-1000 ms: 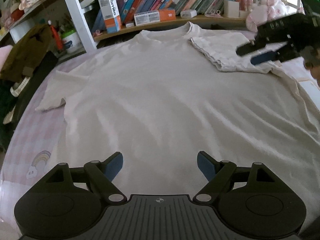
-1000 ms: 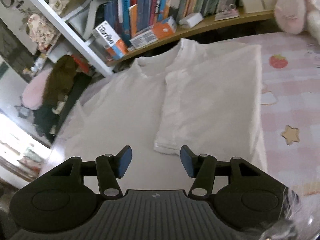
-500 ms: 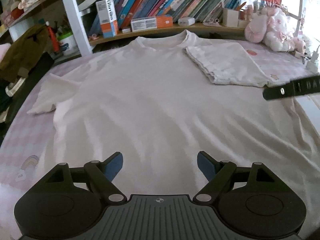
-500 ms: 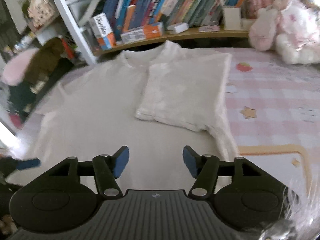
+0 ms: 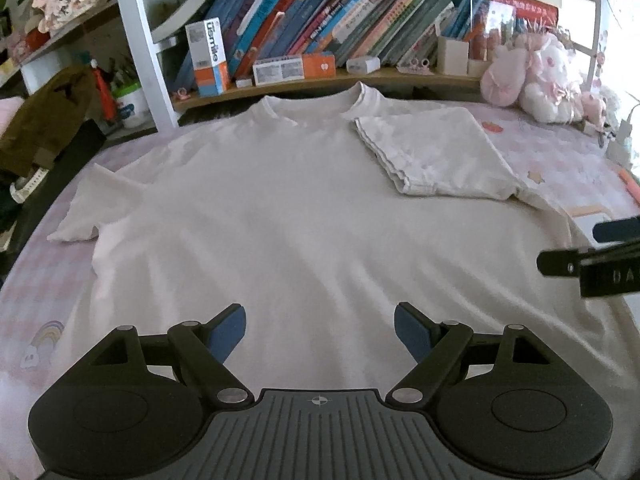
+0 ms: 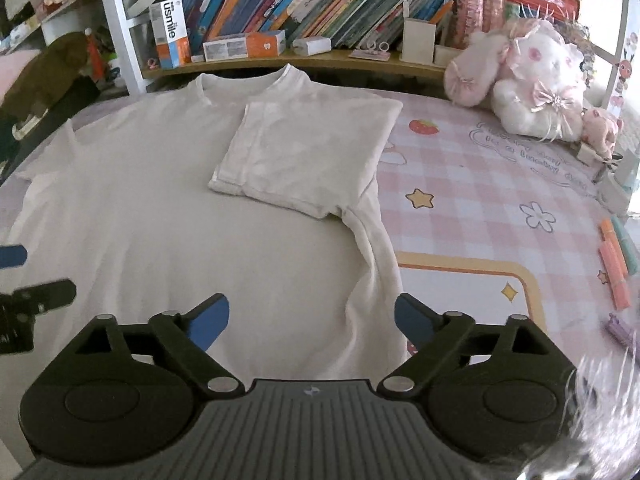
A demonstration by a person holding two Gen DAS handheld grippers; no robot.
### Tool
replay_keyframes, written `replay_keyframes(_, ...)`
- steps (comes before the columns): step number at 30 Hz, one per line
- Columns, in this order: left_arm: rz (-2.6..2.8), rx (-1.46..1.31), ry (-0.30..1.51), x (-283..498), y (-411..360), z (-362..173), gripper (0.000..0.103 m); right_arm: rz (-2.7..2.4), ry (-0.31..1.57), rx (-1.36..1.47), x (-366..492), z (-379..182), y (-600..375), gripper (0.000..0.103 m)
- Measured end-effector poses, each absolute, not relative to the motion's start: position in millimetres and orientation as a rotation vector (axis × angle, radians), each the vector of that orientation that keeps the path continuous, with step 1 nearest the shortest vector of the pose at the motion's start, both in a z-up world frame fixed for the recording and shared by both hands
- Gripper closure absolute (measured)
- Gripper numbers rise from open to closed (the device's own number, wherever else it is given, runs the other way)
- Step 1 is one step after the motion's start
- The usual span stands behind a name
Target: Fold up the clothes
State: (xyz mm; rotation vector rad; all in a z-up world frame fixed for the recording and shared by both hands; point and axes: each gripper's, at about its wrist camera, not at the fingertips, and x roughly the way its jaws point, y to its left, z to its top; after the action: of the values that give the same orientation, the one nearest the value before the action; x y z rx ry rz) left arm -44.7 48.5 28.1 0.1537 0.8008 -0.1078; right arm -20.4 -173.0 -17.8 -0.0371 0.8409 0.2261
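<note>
A white T-shirt (image 5: 288,216) (image 6: 160,216) lies flat on a pink checked table cover, collar toward the bookshelf. Its right sleeve (image 5: 436,156) (image 6: 308,152) is folded inward onto the chest; the left sleeve (image 5: 92,208) lies spread out. My left gripper (image 5: 320,330) hovers open over the shirt's lower middle, nothing between its blue pads. My right gripper (image 6: 312,322) hangs over the shirt's right side seam, its jaws opening wide with nothing pressed between them. Each gripper shows at the edge of the other's view.
A bookshelf (image 5: 320,40) full of books runs along the far edge. Pink plush toys (image 6: 532,84) sit at the back right. Pens and markers (image 6: 616,264) lie on the pink cover (image 6: 480,208) at right. A brown garment (image 5: 44,120) hangs at the far left.
My right gripper has drawn back from the folded sleeve toward the shirt's right side near the hem, and its jaws have spread wider. The left gripper has shifted slightly; the sleeve stays folded.
</note>
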Motion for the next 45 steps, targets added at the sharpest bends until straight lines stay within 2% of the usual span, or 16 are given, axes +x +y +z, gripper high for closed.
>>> replay_keyframes(9, -0.111, 0.165, 0.773, -52.7, 42.1, 31.2, 0.019, 0.227, 0.845, -0.03, -22.3, -20.6, -175.8, 0.008)
replay_keyframes(11, -0.122, 0.17, 0.77, -51.7, 43.0, 30.9, 0.014, 0.225, 0.842, -0.036, -23.5, -20.5, -173.6, 0.007)
replay_keyframes(17, -0.203, 0.212, 0.757, -50.9, 53.9, 29.8, 0.013, 0.186, 0.846, -0.027, -27.8, -21.1, -159.6, 0.005)
replay_keyframes(24, -0.256, 0.206, 0.749, -41.0, 99.3, 32.5, 0.013, 0.147, 0.843, -0.027, -35.5, -16.8, -115.7, 0.001)
replay_keyframes(45, -0.181, 0.115, 0.735, -31.8, 253.7, 31.6, 0.013, 0.209, 0.833, -0.094, -42.1, -20.6, 34.3, 0.0)
